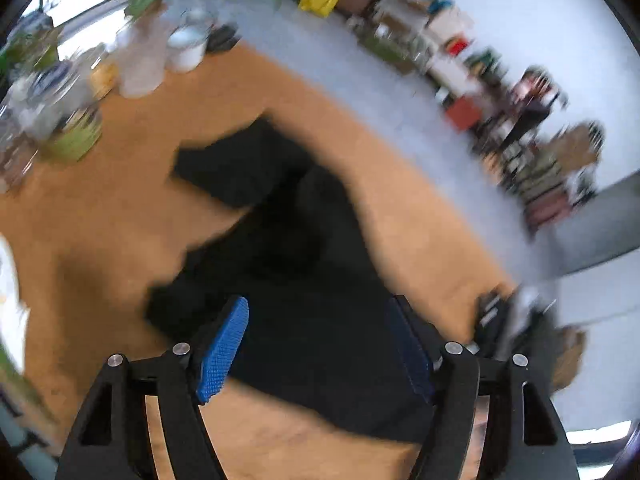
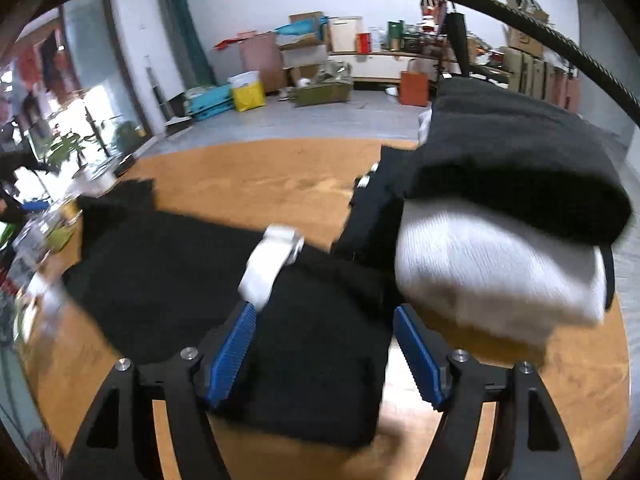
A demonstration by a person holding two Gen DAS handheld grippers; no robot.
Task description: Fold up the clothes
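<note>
The black cloth (image 1: 288, 264) lies bunched in the middle of the table (image 1: 120, 240). It looks soft and light. Both grippers (image 1: 320, 344) (image 2: 324, 356) are wide, holding nothing. Grab the 6 o'clock edge.

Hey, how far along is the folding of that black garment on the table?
Partly done: the black garment lies bunched on the wooden table, one section doubled over. Nothing is in hand; the left gripper and right gripper hover with jaws open. Flattening and final folds remain.
</note>
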